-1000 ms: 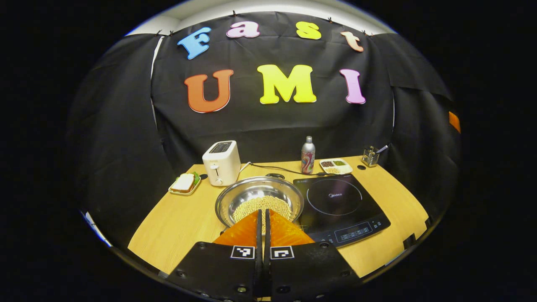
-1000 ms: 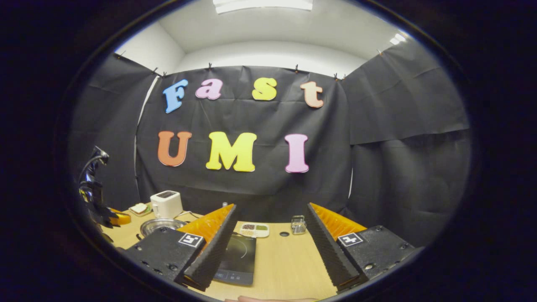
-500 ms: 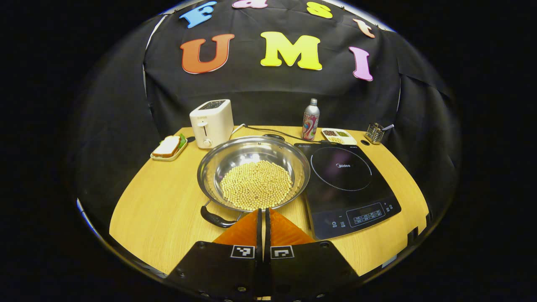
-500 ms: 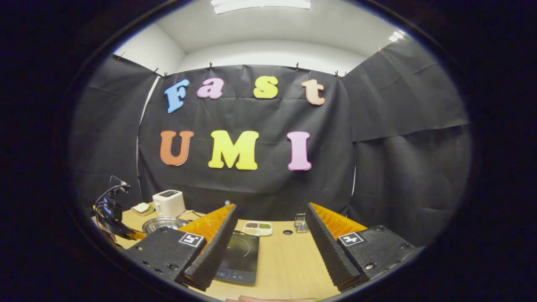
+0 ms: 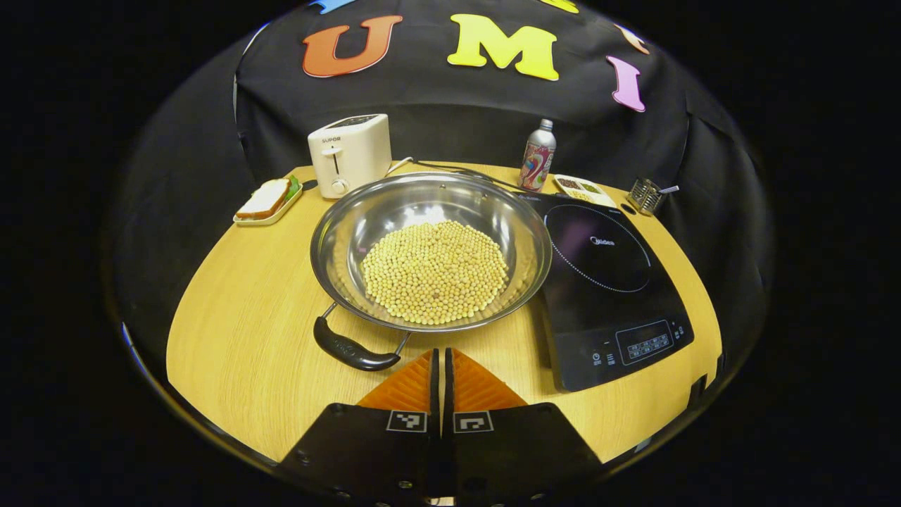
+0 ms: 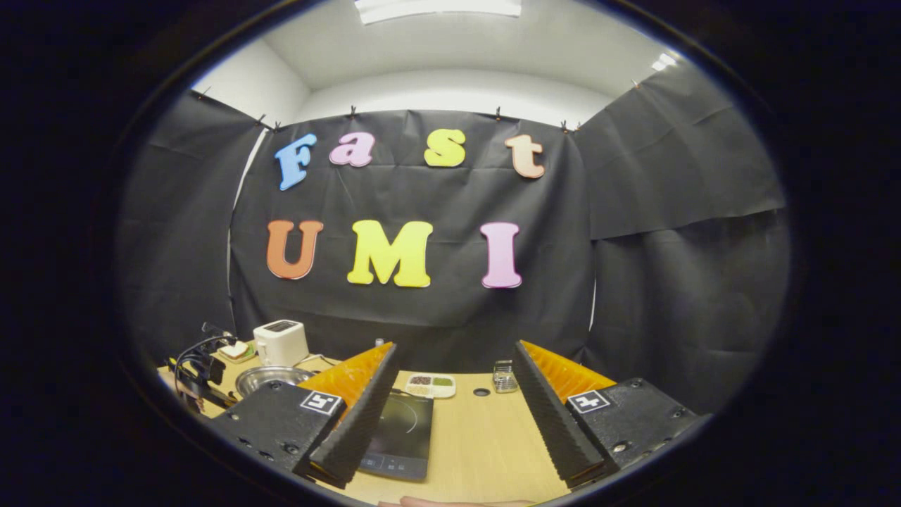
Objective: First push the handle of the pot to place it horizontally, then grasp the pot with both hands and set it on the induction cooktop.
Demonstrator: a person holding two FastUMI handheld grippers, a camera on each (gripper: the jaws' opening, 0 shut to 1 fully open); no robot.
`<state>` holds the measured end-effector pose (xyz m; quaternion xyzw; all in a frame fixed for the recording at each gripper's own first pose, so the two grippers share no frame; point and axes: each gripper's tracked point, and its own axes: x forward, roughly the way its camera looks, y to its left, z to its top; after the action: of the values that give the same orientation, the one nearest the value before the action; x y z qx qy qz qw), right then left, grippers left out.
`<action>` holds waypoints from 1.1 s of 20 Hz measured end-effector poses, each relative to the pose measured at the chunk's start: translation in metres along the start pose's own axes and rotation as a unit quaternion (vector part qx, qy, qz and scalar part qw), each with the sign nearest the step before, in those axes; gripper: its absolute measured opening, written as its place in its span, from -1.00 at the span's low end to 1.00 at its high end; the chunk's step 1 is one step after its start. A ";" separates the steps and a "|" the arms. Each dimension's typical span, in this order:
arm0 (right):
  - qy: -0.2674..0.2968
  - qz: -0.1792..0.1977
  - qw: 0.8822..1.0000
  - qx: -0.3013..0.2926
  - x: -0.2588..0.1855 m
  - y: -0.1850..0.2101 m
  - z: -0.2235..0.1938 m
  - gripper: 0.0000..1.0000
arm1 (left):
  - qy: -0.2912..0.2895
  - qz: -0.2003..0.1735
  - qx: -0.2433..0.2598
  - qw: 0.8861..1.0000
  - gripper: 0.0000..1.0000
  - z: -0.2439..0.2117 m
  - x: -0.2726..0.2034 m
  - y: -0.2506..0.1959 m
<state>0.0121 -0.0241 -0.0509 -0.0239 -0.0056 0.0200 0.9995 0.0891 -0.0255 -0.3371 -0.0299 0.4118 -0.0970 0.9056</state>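
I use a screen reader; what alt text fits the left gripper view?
A round steel pot of pale beans sits on a wooden table, its black handle nearest the shut left gripper, with a black induction cooktop beside it.

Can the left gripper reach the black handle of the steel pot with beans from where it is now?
Probably yes. The left gripper, its fingers closed together, sits just beside the black handle of the steel pot on the wooden table, and nothing lies between them.

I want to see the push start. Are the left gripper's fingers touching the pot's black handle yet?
Apart. In the left gripper view the left gripper, fingers together, sits right of the handle with bare table between them.
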 end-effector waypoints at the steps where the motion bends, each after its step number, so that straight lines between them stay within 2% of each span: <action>1: 0.002 0.000 1.000 0.000 0.001 0.000 -0.002 1.00 | 0.005 0.003 -0.001 1.000 -1.00 -0.001 0.003 0.003; 3: 0.004 -0.002 1.000 0.002 0.004 -0.002 -0.004 1.00 | 0.011 0.015 -0.003 1.000 -1.00 -0.003 0.007 0.012; 6: 0.006 -0.003 1.000 0.004 0.006 -0.002 -0.005 1.00 | 0.016 0.002 -0.020 1.000 -1.00 -0.002 0.009 0.014; 7: 0.007 -0.003 1.000 0.004 0.007 -0.002 -0.005 1.00 | 0.017 0.003 -0.023 1.000 -0.80 -0.003 0.010 0.018; 8: 0.008 -0.003 1.000 0.005 0.008 -0.001 -0.005 0.96 | 0.017 0.007 -0.024 1.000 -1.00 -0.002 0.011 0.022; 9: 0.008 -0.002 1.000 0.006 0.008 0.001 -0.005 0.96 | 0.016 0.013 -0.025 0.999 -0.78 -0.002 0.011 0.027; 10: 0.008 -0.001 1.000 0.005 0.008 0.003 -0.004 0.96 | 0.017 0.015 -0.026 0.999 -1.00 -0.001 0.012 0.029; 14: 0.005 -0.001 1.000 0.002 0.007 0.006 -0.001 1.00 | 0.022 0.018 -0.034 0.999 -1.00 0.000 0.013 0.044; 15: 0.005 -0.001 1.000 0.001 0.007 0.007 0.000 1.00 | 0.023 0.021 -0.037 0.999 -0.78 0.002 0.015 0.048; 16: 0.005 -0.001 1.000 0.000 0.006 0.009 0.002 1.00 | 0.024 0.023 -0.038 0.999 -1.00 0.003 0.017 0.052; 17: 0.005 -0.001 1.000 -0.002 0.007 0.011 0.003 0.94 | 0.024 0.023 -0.040 0.999 -1.00 0.002 0.016 0.055; 18: 0.003 -0.002 1.000 -0.004 0.008 0.013 0.005 1.00 | 0.026 0.023 -0.042 0.999 -1.00 0.003 0.016 0.059; 19: 0.003 -0.003 1.000 -0.008 0.009 0.014 0.006 1.00 | 0.027 0.024 -0.045 0.998 -0.78 0.004 0.016 0.063; 21: 0.005 -0.007 1.000 -0.012 0.011 0.017 0.009 1.00 | 0.032 0.028 -0.047 0.998 -0.78 0.008 0.018 0.073; 22: 0.004 -0.007 1.000 -0.013 0.012 0.020 0.012 1.00 | 0.034 0.032 -0.048 0.998 -1.00 0.010 0.019 0.078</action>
<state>0.0234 -0.0032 -0.0400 -0.0368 -0.0021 0.0130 0.9992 0.1206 0.0464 -0.3552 -0.0571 0.4472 -0.0495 0.8912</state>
